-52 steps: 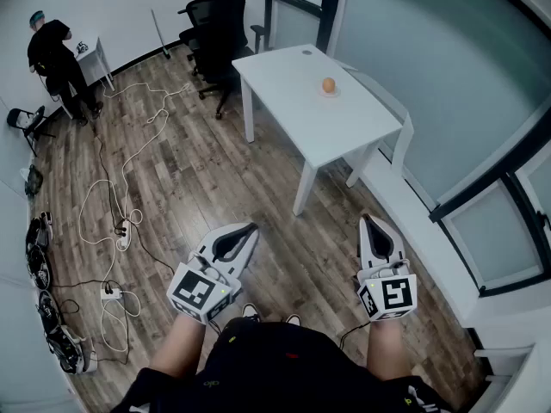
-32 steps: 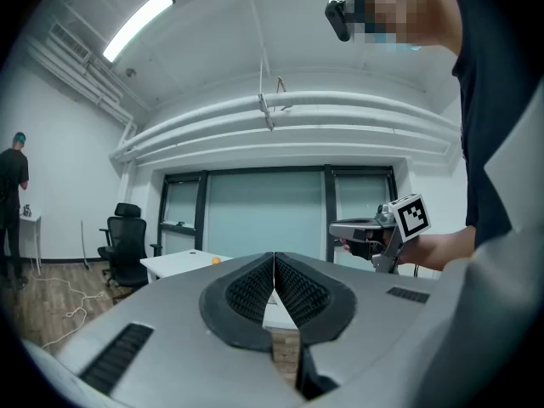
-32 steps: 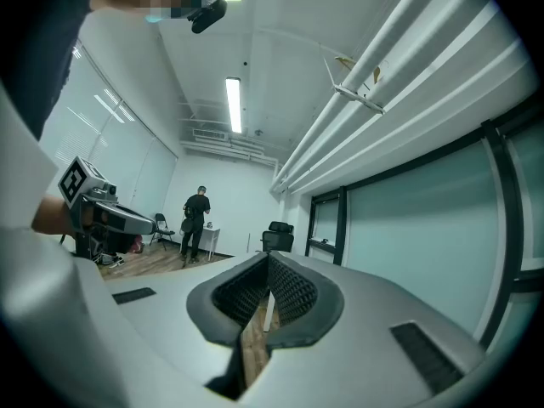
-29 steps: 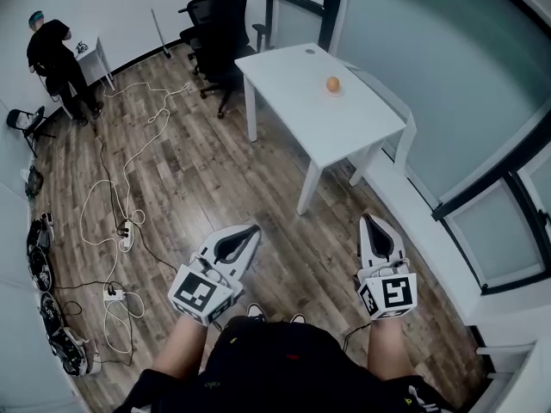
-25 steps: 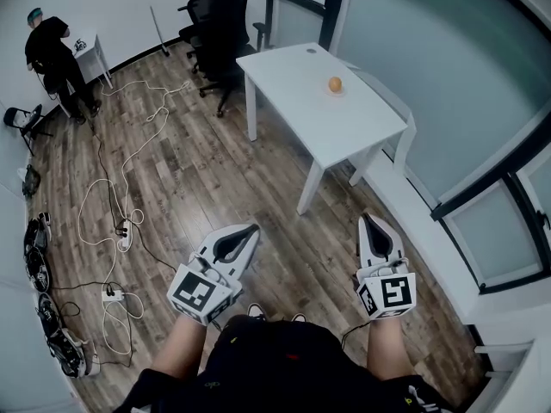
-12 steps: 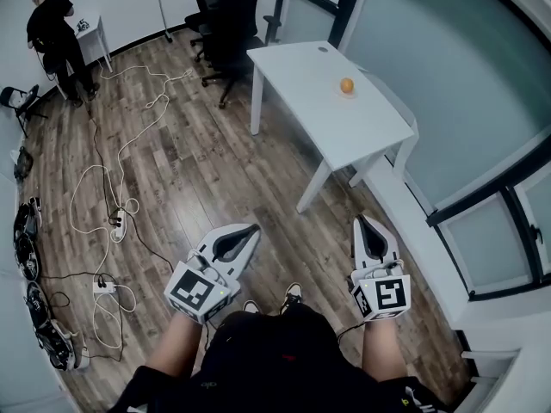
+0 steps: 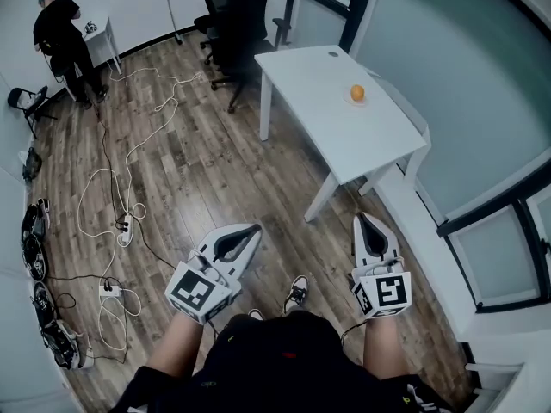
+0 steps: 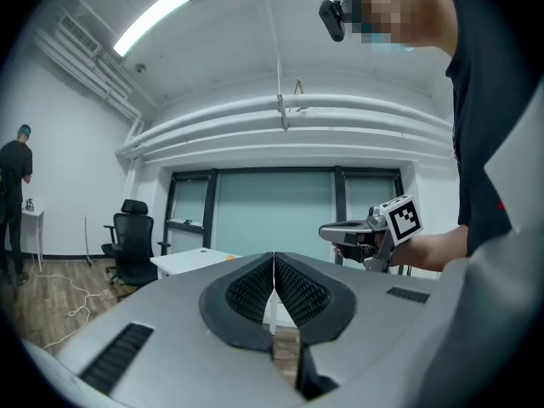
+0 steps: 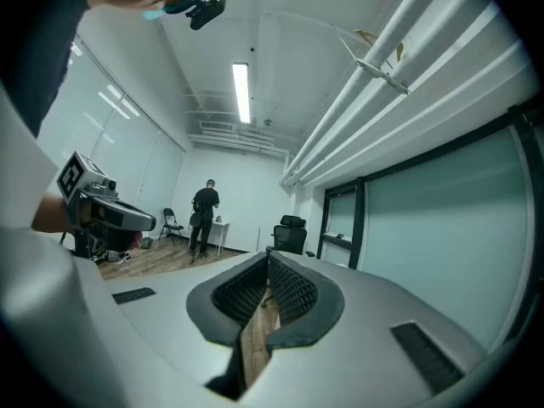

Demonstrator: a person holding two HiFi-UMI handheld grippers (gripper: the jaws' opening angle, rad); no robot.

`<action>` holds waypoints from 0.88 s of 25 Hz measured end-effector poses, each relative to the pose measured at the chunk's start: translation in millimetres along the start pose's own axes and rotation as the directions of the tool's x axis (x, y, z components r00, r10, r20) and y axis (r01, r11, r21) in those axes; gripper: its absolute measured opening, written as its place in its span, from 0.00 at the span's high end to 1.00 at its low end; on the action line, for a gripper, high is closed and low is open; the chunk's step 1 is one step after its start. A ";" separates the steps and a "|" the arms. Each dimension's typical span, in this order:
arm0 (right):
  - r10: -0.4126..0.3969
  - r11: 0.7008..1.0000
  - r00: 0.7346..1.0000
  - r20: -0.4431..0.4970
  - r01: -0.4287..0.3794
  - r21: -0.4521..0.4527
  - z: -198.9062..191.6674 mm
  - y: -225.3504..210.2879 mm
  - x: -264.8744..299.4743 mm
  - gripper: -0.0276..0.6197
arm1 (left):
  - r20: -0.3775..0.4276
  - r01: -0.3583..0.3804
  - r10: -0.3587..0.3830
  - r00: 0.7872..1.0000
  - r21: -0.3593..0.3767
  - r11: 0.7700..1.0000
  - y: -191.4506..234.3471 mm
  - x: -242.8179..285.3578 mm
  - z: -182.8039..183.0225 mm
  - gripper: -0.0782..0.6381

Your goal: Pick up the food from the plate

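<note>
An orange round food item rests on a small white plate near the far right edge of a white table. Both grippers are held low in front of my body, far short of the table. My left gripper is shut with nothing between its pads, and so is my right gripper. In the left gripper view the jaws meet in a closed line, with the right gripper off to the side. The right gripper view shows its own jaws closed and empty.
Black office chairs stand beyond the table's far end. Cables and power strips trail over the wooden floor at left. A person stands by a small white desk at far left. Glass walls run along the right.
The view has shifted closer to the table, and one shoe now shows stepping forward. Both grippers stay shut and hold the same pose before my body.
</note>
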State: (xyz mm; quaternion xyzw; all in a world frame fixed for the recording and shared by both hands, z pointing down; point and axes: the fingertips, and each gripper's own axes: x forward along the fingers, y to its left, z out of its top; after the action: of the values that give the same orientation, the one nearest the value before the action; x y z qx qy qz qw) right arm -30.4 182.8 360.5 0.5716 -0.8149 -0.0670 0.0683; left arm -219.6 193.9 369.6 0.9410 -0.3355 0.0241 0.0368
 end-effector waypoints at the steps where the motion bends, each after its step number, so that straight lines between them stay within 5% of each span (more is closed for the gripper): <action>1: 0.000 1.000 1.000 0.004 0.000 0.001 -0.6 -7.1 5.3 0.92 | -0.002 -0.001 0.001 1.000 0.005 1.000 2.4 8.5 1.4 0.86; 22: -0.095 0.988 0.994 -0.049 0.100 0.117 -65.5 -239.2 53.9 0.92 | -0.048 0.054 -0.052 0.997 0.041 0.998 -12.2 250.1 17.2 0.85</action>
State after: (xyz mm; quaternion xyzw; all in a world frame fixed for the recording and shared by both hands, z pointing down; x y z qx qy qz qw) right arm 184.4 49.4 381.8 0.6151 -0.7869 -0.0090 0.0483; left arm -18.0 44.4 369.3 0.9493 -0.3088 0.0525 0.0253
